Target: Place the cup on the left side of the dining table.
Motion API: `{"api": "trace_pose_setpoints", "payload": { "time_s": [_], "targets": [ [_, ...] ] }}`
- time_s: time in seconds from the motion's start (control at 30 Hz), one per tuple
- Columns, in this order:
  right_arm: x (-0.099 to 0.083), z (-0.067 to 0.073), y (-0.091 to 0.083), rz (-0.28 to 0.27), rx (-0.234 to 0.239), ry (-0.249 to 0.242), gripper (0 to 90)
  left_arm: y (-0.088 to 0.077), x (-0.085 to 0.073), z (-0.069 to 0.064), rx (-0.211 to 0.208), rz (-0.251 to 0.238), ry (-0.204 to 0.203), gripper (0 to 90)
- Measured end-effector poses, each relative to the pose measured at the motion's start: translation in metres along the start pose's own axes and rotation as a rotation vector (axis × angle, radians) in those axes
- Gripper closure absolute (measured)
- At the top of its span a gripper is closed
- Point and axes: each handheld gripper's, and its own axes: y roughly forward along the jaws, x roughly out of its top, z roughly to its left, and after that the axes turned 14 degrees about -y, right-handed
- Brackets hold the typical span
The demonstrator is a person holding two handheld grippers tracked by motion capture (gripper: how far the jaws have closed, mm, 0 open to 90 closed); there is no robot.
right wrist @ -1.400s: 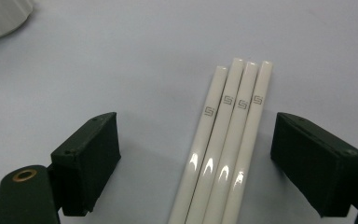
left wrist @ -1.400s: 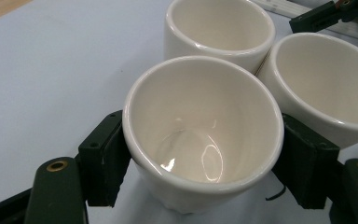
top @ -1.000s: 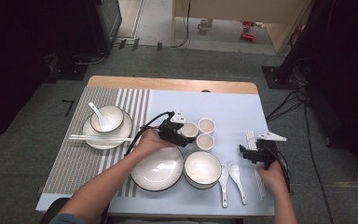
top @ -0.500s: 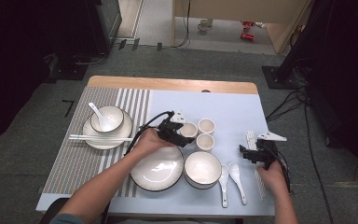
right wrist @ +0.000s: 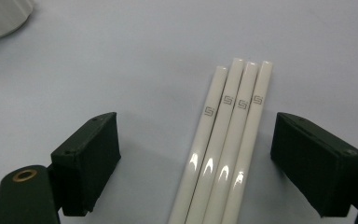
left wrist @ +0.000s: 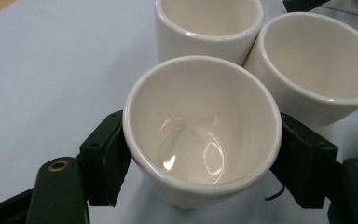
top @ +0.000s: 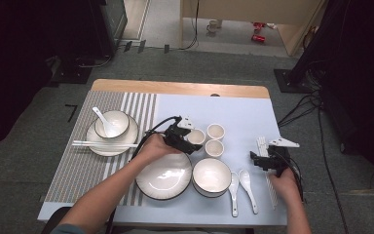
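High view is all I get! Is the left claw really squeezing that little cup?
Observer: Yes, the left claw has a pad pressed against each side of the cup, which is empty.
Child: What's under the right claw?
Observer: The right claw is open, with four white chopsticks lying side by side between its pads, and neither pad touches them.

Plate [top: 164, 178] – bowl [top: 212, 176] – 2 spoons [top: 240, 189]
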Motion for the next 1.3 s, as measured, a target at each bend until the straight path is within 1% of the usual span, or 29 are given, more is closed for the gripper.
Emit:
{"api": "trace_pose_setpoints", "payload": {
  "time_s": [0.03,0.07,0.13,0.2,0.23,0.27,0.3,0.33,0.47,0.5,0.53,0.7,0.8,0.83,1.03,1.23,1.3],
  "targets": [
    [0.000,0.000,0.000,0.000,0.000,0.000,15.1,0.000,0.000,0.001,-0.007,-0.003,-0.013,27.5],
    [0.000,0.000,0.000,0.000,0.000,0.000,15.1,0.000,0.000,0.001,-0.007,-0.003,-0.013,27.5],
    [0.000,0.000,0.000,0.000,0.000,0.000,15.1,0.001,0.001,0.003,-0.019,0.002,-0.029,27.2],
    [0.000,0.000,0.000,0.000,0.000,0.000,15.2,0.004,0.000,0.001,-0.020,0.013,-0.017,26.5],
    [0.000,0.000,0.000,0.000,0.000,0.000,15.1,0.005,0.000,0.000,-0.007,0.015,-0.011,26.1],
    [0.000,0.000,0.000,0.000,0.000,0.000,15.1,0.005,0.000,0.000,-0.007,0.015,-0.011,26.2],
    [0.000,0.000,0.000,0.000,0.000,0.000,15.2,0.008,0.001,-0.002,0.011,0.022,-0.012,26.2],
    [0.000,0.000,0.000,0.000,0.000,0.000,15.1,0.009,0.001,-0.003,0.016,0.025,-0.013,26.2],
    [0.000,0.000,0.000,0.000,0.000,0.000,15.1,0.010,0.001,-0.003,0.022,0.024,-0.010,26.8],
    [0.000,0.000,0.000,0.000,0.000,0.000,15.1,0.010,0.000,-0.004,0.025,0.023,0.001,27.0],
    [0.000,0.000,0.000,0.000,0.000,0.000,15.1,0.010,0.000,-0.004,0.025,0.023,0.001,27.2],
    [0.000,0.000,0.000,0.000,0.000,0.000,15.1,0.007,0.001,-0.004,0.028,0.019,0.010,27.5],
    [0.000,0.000,0.000,0.000,0.000,0.000,15.1,0.002,0.003,-0.002,0.008,-0.002,-0.005,27.6],
    [0.000,0.000,0.000,0.000,0.000,-0.001,15.2,0.001,0.003,-0.002,0.008,-0.004,-0.006,27.6],
    [0.000,0.000,0.000,0.000,0.000,0.000,15.1,-0.001,0.003,0.000,0.008,0.004,-0.011,27.7],
    [0.000,0.000,0.000,0.000,0.001,0.001,15.1,-0.004,0.003,0.001,0.002,0.002,-0.016,27.7],
    [0.000,0.000,0.000,0.000,0.001,0.001,15.1,-0.006,0.004,0.002,-0.004,0.000,-0.024,27.7]
  ]
}}
